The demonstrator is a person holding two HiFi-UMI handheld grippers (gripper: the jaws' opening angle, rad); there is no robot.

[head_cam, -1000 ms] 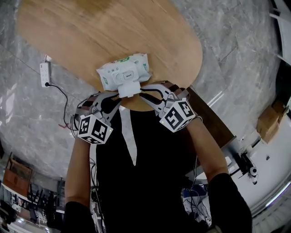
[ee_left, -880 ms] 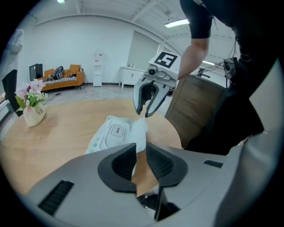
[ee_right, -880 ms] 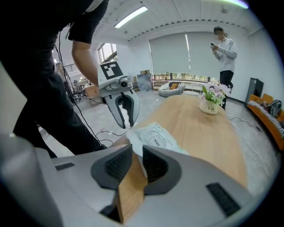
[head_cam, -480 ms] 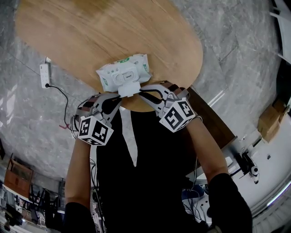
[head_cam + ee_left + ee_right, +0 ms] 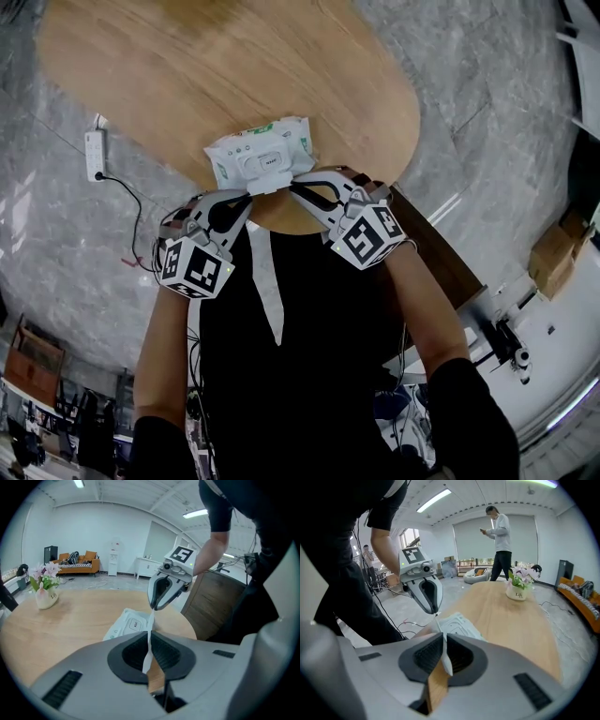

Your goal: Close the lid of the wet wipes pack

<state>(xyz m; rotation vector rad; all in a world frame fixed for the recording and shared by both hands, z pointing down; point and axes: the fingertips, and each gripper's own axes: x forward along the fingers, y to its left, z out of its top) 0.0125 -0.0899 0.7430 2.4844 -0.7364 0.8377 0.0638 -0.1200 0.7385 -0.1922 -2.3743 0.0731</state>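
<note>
Now w/ left gripper (image 5: 249,194) and right gripper (image 5: 292,187) facing each other, tips close, one at each end of the lid (image 5: 151,625). Both pairs of jaws squeezed together on that lid, a thin white strip seen edge-on betw. the dark pads in each gripper view. Just ahead of both sets of tips, the wet wipes pack (image 5: 258,150): ahead and slightly left of left gripper's jaws, ahead and slightly right of right gripper's. Flat on the wooden table (image 5: 234,66), at the rim nearest the grippers. Count: 1 pack, 1 lid, 2 grippers, 1 table. Well beyond the pack from either gripper, 1 vase of flowers (image 5: 46,597). Farther off, past the vase: 1 standing person (image 5: 499,536) in right gripper view, 1 orange sofa (image 5: 77,564) in left gripper view. Out to the left of left gripper, down on the floor, 1 power strip (image 5: 92,155) w/ cord.
</note>
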